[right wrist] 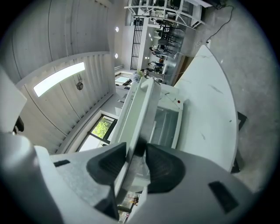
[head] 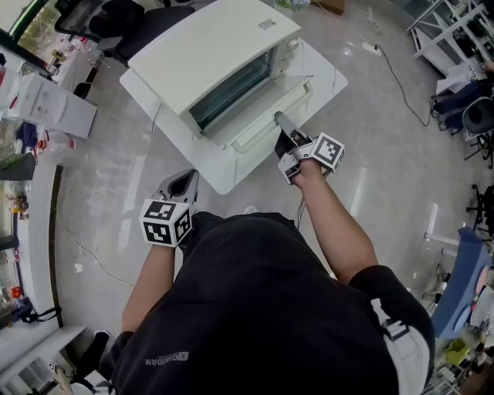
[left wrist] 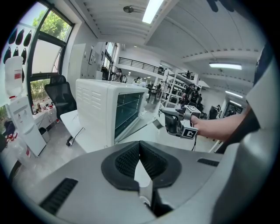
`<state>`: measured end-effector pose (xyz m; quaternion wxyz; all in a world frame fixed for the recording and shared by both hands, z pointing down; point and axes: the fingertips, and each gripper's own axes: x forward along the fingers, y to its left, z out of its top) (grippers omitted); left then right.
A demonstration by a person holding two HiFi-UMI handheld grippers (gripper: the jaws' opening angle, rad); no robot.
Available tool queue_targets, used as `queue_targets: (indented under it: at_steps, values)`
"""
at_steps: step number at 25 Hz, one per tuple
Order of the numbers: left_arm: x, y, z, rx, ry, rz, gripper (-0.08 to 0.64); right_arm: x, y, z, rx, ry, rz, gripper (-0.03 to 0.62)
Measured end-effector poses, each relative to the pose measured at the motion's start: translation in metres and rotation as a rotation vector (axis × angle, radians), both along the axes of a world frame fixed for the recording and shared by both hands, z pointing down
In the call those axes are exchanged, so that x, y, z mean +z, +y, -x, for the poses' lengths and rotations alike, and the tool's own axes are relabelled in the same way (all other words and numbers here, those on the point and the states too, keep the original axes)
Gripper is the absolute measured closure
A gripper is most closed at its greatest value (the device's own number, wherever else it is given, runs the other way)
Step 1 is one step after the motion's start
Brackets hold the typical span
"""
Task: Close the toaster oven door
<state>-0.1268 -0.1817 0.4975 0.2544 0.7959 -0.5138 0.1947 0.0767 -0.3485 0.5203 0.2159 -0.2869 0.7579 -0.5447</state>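
A white toaster oven (head: 216,46) stands on a white table (head: 324,73), and its glass door (head: 266,116) hangs partly lowered toward me. My right gripper (head: 280,123) reaches to the door's front edge. In the right gripper view the door's edge (right wrist: 142,105) runs between the two pads (right wrist: 164,164), which stand apart and close alongside it; the right gripper (right wrist: 138,151) is open. My left gripper (head: 184,181) hangs low at the table's near corner, away from the oven. Its jaws (left wrist: 140,144) meet at the tips with nothing between them. From the left gripper view the oven (left wrist: 94,109) shows side-on.
A black office chair (head: 116,19) stands behind the table at the far left. A white water dispenser (head: 46,104) is at the left. Shelving (head: 448,31) and a floor cable (head: 401,77) lie to the far right, a blue chair (head: 463,278) near right.
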Motion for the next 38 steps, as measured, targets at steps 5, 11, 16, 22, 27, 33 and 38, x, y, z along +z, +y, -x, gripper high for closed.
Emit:
queue_targets:
  at_steps: [5, 11, 16, 22, 27, 33, 38]
  values:
    - [0.0, -0.003, 0.008, -0.008, 0.001, 0.004, 0.557, -0.014, -0.011, 0.013, -0.001, 0.013, -0.025, 0.451]
    - [-0.002, -0.007, 0.009, -0.017, 0.006, -0.001, 0.557, -0.026, -0.02, 0.023, -0.009, 0.003, -0.042, 0.445]
    - [-0.002, -0.01, 0.009, -0.022, 0.006, -0.001, 0.557, -0.034, -0.027, 0.031, -0.009, -0.019, -0.05, 0.44]
    - [-0.002, -0.01, 0.01, -0.028, 0.009, 0.002, 0.557, -0.036, -0.035, 0.038, -0.016, -0.031, -0.052, 0.439]
    - [-0.001, -0.01, 0.012, -0.036, 0.011, 0.004, 0.557, -0.04, -0.042, 0.044, -0.02, -0.039, -0.06, 0.439]
    - [0.0, -0.01, 0.015, -0.051, 0.017, 0.003, 0.557, -0.046, -0.05, 0.05, -0.027, -0.02, -0.095, 0.439]
    - [0.0, -0.009, 0.019, -0.062, 0.019, 0.001, 0.557, -0.048, -0.054, 0.055, -0.033, -0.028, -0.092, 0.439]
